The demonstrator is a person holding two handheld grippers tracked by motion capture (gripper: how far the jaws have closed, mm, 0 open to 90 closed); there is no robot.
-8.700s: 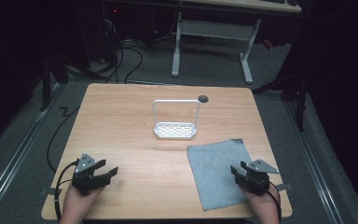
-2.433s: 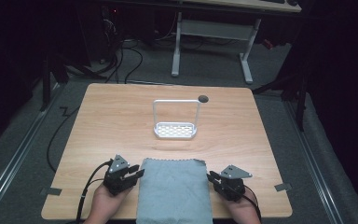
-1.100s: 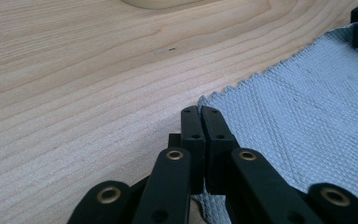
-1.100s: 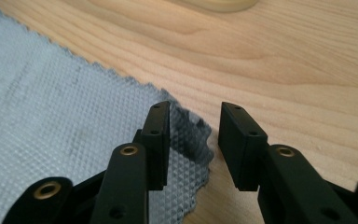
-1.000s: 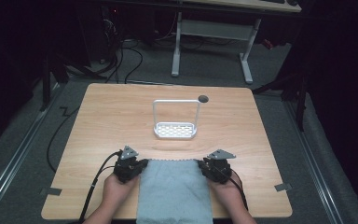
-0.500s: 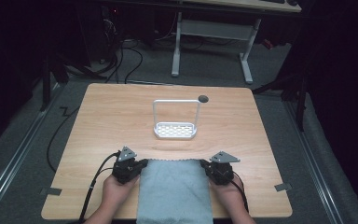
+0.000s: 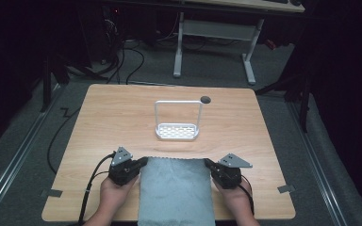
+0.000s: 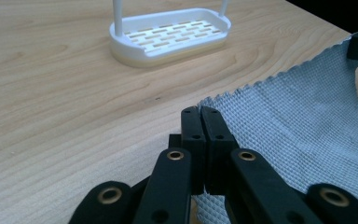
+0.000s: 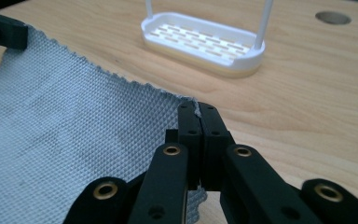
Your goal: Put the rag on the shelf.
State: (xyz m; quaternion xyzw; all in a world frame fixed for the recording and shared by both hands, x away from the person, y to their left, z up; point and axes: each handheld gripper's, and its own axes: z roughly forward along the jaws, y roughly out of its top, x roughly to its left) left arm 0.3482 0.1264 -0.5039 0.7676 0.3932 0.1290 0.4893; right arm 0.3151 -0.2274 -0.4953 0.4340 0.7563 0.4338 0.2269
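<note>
We pinch cloth (image 7: 176, 190) far corners: left gripper (image 7: 143, 162), right gripper (image 7: 208, 163) clamped | long axis toward rack (image 7: 177, 131) | near tabletop edge

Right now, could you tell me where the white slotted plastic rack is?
In the high view, the white slotted plastic rack stands mid-table, beyond the grey woven cloth, near the round hole.

Cloth (image 7: 176, 193) – grey, waffle-weave, matt. Table (image 7: 113, 117) – light wood, smooth. Rack (image 7: 177, 131) – white plastic, semi-gloss. Tongs – black matt plastic.
</note>
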